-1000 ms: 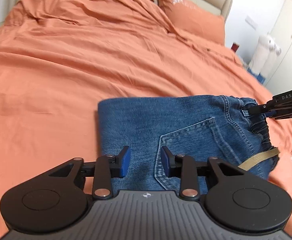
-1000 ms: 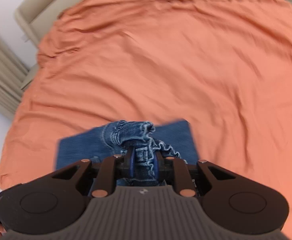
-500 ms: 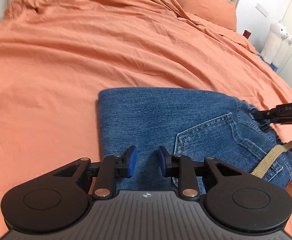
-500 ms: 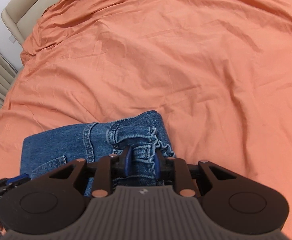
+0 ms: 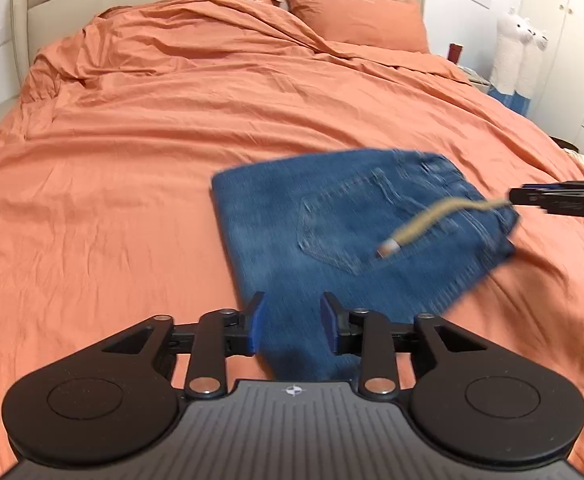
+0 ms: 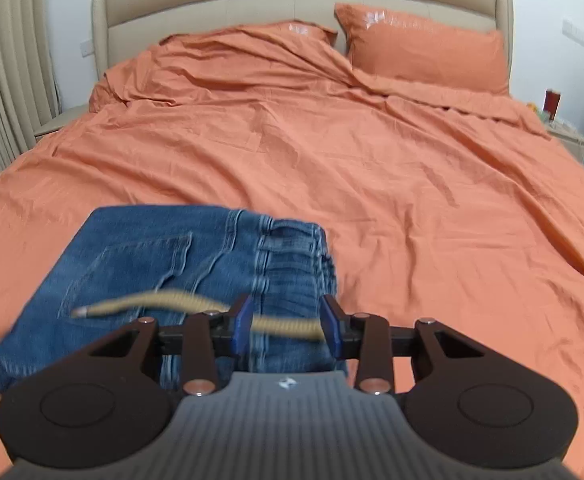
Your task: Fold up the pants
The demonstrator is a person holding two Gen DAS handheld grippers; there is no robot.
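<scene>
Folded blue jeans (image 5: 355,236) lie flat on the orange bed (image 5: 172,152), back pocket up, with a tan drawstring (image 5: 427,224) across them. My left gripper (image 5: 292,326) is open and empty above the near edge of the jeans. My right gripper (image 6: 286,326) is open above the waistband end of the jeans (image 6: 172,264); the drawstring (image 6: 180,302) runs between its fingers without being pinched. The right gripper also shows at the right edge of the left wrist view (image 5: 531,198).
Two orange pillows (image 6: 427,52) and a beige headboard (image 6: 292,4) stand at the far end. Curtains (image 6: 8,80) hang at the left. White plush toys (image 5: 519,52) and a cupboard stand at the right of the bed.
My right gripper has opened and let go of the waistband, which now lies flat. Both grippers have pulled back and up from the jeans. The drawstring has swung across the pocket.
</scene>
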